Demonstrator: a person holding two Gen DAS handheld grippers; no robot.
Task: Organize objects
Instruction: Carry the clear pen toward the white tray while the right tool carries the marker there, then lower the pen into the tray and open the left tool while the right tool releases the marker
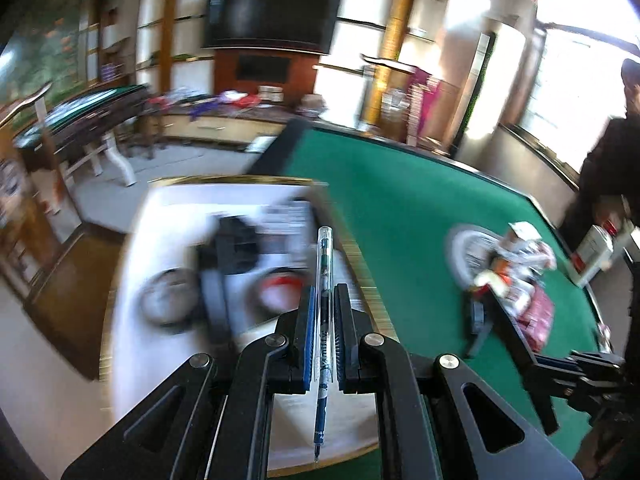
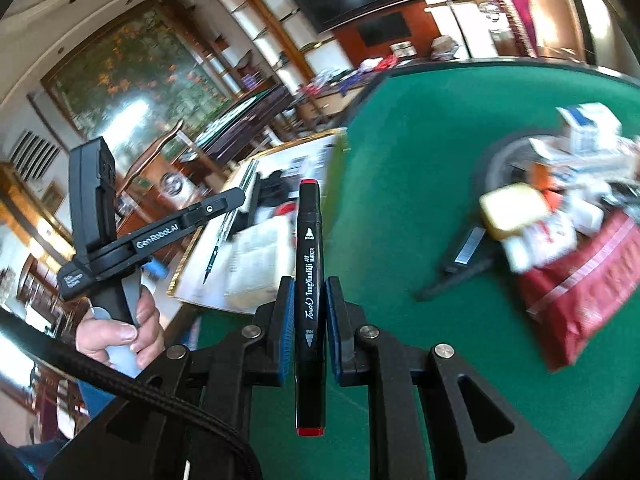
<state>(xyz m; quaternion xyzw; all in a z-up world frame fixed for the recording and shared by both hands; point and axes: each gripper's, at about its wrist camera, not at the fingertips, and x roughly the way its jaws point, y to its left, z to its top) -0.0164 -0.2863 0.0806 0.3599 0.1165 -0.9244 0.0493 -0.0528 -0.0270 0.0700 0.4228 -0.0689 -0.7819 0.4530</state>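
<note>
Closest to your left lens, the left gripper (image 1: 324,300) was clamped on a clear-barrelled pen (image 1: 323,308), its blue pads pressed to the barrel and the tip pointing back toward you. Your right gripper (image 2: 308,292) pinched a black art marker (image 2: 309,280) with red ends, held upright between narrow jaws. Both tools hung over the green felt table (image 1: 400,208), which had a dark raised rim. At the table's left edge lay a white gold-trimmed tray (image 1: 168,200) holding blurred dark and red-and-white items that I could not make out. Toward the right edge sat a heap of mixed objects (image 1: 508,264): a white ring, small packets and a dark red pouch (image 2: 580,280), with a dark flat tool (image 2: 460,256) just beside it. Your left hand (image 2: 128,328) wrapped the pale grip of its gripper, angled down toward the tray. Behind the table you had a dark wall screen (image 1: 272,16), wooden shelving, a large painting (image 2: 132,80), a second green-topped table (image 1: 92,108) and bright windows. Another person in dark clothes (image 1: 612,152) stood at the far right.
</note>
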